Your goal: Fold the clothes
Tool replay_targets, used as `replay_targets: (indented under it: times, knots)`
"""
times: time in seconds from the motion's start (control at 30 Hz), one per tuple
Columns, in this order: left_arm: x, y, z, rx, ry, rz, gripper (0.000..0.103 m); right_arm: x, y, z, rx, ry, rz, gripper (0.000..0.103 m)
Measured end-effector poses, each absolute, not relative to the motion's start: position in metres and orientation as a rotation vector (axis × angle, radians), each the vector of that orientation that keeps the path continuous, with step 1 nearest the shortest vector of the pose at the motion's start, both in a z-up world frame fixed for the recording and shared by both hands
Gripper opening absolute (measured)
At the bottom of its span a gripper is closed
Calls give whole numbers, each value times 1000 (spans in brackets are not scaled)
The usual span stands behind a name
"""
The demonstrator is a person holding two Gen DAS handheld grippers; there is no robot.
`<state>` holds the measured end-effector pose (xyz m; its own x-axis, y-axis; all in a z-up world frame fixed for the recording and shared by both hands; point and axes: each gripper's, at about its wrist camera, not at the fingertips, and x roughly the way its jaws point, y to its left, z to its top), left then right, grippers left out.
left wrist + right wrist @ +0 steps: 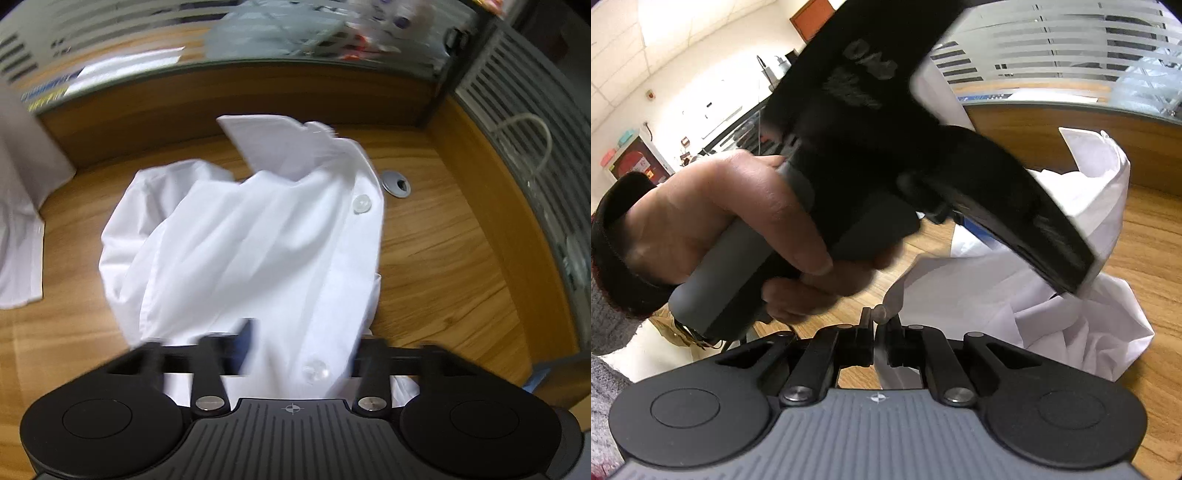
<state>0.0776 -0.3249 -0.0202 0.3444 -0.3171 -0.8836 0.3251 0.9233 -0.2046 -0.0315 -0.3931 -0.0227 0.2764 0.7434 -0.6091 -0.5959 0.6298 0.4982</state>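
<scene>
The white shirt (255,251) lies bunched on the wooden desk (443,258), collar toward 12 o'clock. The left gripper (295,343) has its jaws spread wide around the placket; the right gripper (877,325) is pinched tight on a shirt edge. A hand (713,221) grips the left tool at 10 o'clock (its white lettering is too blurred to read).

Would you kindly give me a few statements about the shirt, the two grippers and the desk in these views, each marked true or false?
1. The shirt is white with clear buttons. True.
2. The desk is bare metal. False: it is wood-grained.
3. The right gripper is shut on a bit of white cloth. True.
4. The shirt lies neatly folded flat. False: it is rumpled, its collar standing up.
5. A second white garment lies at the left edge of the desk. True.
6. The left gripper is far from the shirt. False: cloth drapes between its fingers.
</scene>
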Motion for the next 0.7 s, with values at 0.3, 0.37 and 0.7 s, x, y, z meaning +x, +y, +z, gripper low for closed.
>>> replay_targets:
  times: [0.3, 0.37, 0.7]
  knots:
    - [72, -256, -15, -21, 1096, -241, 4, -19, -417, -19, 255, 933, 820, 22]
    - [72, -233, -14, -44, 1096, -204, 4, -18, -424, -18, 276, 930, 780, 27]
    - [66, -153, -18, -114, 1090, -163, 4, 29, -419, -72, 326, 1045, 518, 50]
